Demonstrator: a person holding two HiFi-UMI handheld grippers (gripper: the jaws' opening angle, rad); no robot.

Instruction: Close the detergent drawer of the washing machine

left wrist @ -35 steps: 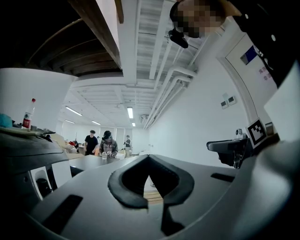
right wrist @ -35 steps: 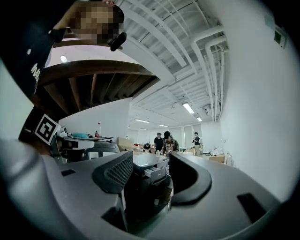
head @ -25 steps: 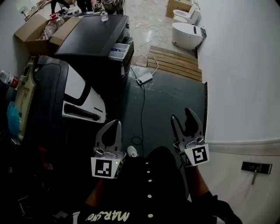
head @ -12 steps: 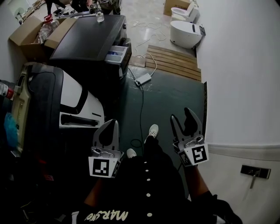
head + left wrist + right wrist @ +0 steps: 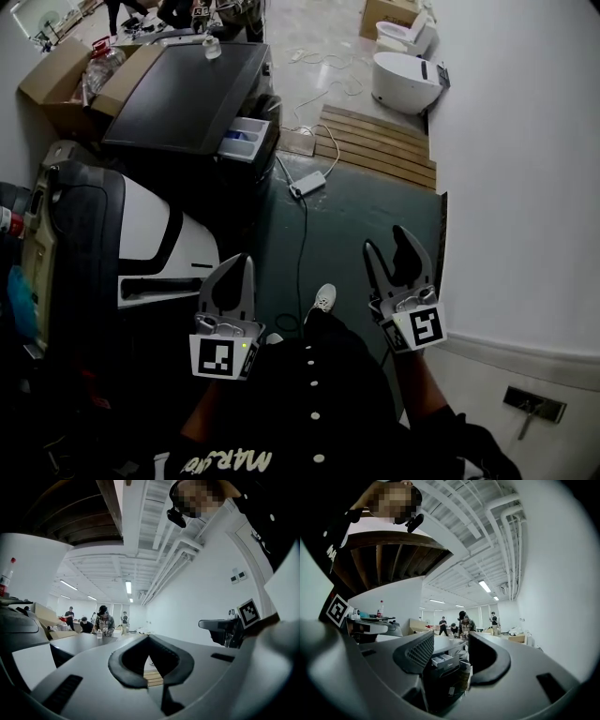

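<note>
Only actual lettering I can spot is pale script across the person's black button-front top (image 5: pixel 225 461). It looks like "MARS", rest cut off. The left hand-held gripper (image 5: pixel 238 267) and right hand-held gripper (image 5: pixel 387 246) just carry black-and-white square code markers (image 5: pixel 217 358), no words.

Floor (image 5: pixel 366 220): dark green under me.
Washing machine (image 5: pixel 187 89): stands on it.
Wooden slats (image 5: pixel 375 145): lie flat, right of the washing machine.
Power strip (image 5: pixel 307 182): between washing machine and my shoe (image 5: pixel 323 298).
Toilet (image 5: pixel 405 80): beyond the slats, well apart from the washing machine.
</note>
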